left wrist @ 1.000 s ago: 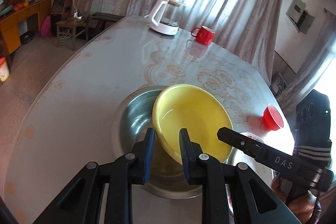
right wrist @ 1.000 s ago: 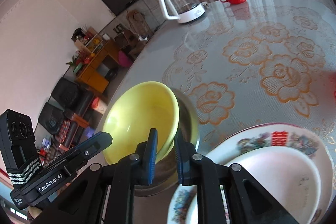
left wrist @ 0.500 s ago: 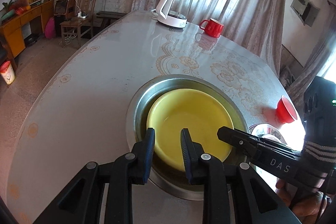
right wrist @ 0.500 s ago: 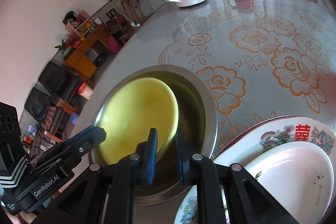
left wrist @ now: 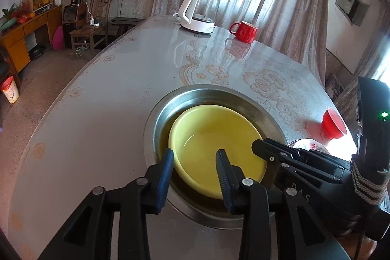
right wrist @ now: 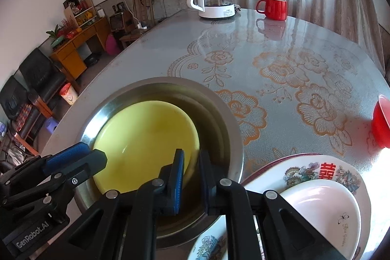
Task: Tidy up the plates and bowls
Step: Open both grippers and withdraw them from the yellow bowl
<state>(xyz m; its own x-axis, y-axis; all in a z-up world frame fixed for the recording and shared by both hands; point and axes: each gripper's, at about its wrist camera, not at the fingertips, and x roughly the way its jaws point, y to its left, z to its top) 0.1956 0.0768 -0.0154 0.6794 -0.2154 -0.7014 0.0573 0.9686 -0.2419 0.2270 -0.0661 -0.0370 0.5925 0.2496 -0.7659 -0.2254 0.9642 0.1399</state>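
Observation:
A shallow yellow bowl (left wrist: 212,143) (right wrist: 146,138) lies inside a wide steel basin (left wrist: 156,118) (right wrist: 234,135) on the table. My left gripper (left wrist: 195,160) straddles the bowl's near rim. Its jaws are opening, and the blue pads (left wrist: 167,167) stand off the rim on both sides. My right gripper (right wrist: 191,162) is shut on the bowl's right rim, which shows yellow between its pads; in the left wrist view its black finger (left wrist: 263,148) comes in over the basin's right side. The left gripper's tip (right wrist: 80,157) shows at the bowl's left edge.
A flowered plate (right wrist: 316,167) with a white bowl (right wrist: 321,206) in it sits right beside the basin. A small red bowl (left wrist: 334,123) (right wrist: 381,123) lies on its side further right. At the far end stand a kettle (left wrist: 199,14) and a red mug (left wrist: 245,32).
The yellow bowl, first held tilted above the basin by both grippers, has come down and lies flat inside it. The left jaws have spread apart; the right jaws stay closed on the rim.

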